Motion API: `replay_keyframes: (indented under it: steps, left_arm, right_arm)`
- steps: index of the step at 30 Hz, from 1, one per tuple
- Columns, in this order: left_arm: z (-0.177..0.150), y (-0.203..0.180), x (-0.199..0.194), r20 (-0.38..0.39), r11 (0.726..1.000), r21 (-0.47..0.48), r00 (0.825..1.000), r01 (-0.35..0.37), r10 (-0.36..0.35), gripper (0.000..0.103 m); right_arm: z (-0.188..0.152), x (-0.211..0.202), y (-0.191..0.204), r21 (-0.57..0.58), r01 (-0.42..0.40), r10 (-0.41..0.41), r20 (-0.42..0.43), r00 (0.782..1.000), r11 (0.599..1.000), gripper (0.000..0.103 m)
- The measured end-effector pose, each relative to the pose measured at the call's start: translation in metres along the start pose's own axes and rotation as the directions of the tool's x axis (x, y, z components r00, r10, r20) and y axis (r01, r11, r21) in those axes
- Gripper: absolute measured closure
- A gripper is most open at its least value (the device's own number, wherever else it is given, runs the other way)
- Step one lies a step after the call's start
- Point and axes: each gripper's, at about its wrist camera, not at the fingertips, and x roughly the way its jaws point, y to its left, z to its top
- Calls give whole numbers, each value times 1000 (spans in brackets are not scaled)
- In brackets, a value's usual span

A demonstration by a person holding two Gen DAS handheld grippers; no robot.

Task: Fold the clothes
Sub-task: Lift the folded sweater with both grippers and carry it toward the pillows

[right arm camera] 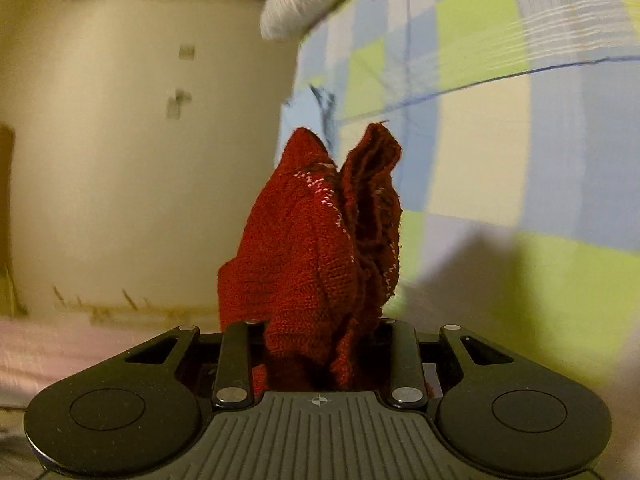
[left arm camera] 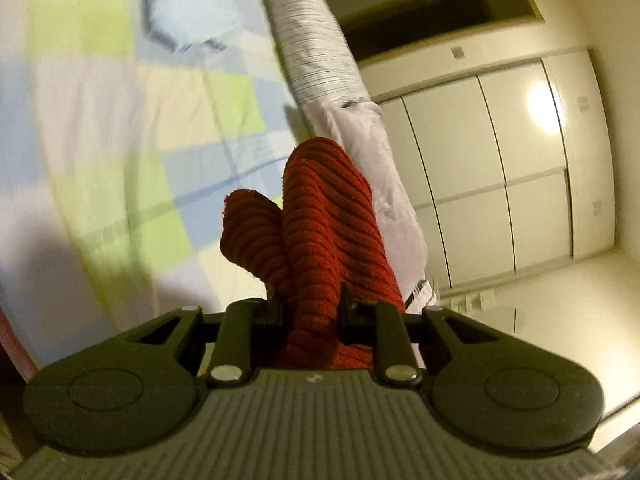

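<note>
A red knitted sweater [left arm camera: 320,220] is bunched between the jaws of my left gripper [left arm camera: 312,308], which is shut on its ribbed part; the cloth stands up in front of the camera, off the bed. In the right wrist view my right gripper [right arm camera: 320,328] is shut on another bunch of the same red sweater [right arm camera: 316,248], which has small white stitches in its pattern. The fingertips of both grippers are hidden under the cloth. A folded light blue garment [left arm camera: 188,12] lies on the bed farther off.
The bed has a checked cover [left arm camera: 120,128] in green, blue and cream. A white striped pillow [left arm camera: 312,40] lies along the bed's edge. White wardrobe doors [left arm camera: 492,168] stand beyond the bed. A pale wall [right arm camera: 140,152] fills the left of the right wrist view.
</note>
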Motion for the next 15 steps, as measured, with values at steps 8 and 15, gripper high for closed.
replay_keyframes:
  steps: [8, 15]
  left_arm:
    - [121, -18, -19, -41, 993, 113, 999, 21, -17, 85]
    - [167, -52, -19, 56, 988, 150, 997, 35, -44, 85]
  right_arm:
    - [-12, 69, 71, 79, -48, 35, 155, 987, 996, 73]
    - [26, 93, 112, 15, -113, 108, 185, 977, 994, 73]
